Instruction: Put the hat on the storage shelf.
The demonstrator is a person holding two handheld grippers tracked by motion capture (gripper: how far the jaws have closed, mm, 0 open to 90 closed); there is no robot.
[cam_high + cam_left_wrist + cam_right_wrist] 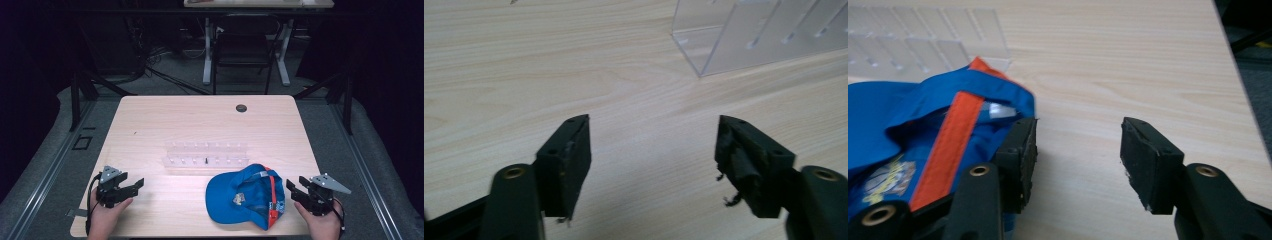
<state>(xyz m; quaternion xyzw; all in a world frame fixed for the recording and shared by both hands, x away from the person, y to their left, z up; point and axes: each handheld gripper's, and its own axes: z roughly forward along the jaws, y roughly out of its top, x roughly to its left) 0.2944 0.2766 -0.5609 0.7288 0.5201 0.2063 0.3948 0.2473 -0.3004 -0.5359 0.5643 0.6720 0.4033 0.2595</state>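
A blue cap (245,195) with an orange band lies upside down on the wooden table (200,120), near the front right. My right gripper (295,191) stands open just right of the cap; in the right gripper view its left jaw sits at the edge of the cap (923,125) and bare wood lies between the jaws, right gripper (1078,150). My left gripper (136,185) is open at the front left, with only bare wood between its jaws, left gripper (651,145).
A clear plastic rack (206,155) with small pegs stands at the table's middle, behind the cap, and its corner (744,40) is ahead of the left gripper. A round cable hole (241,108) is at the back. A chair and desk legs stand beyond the table.
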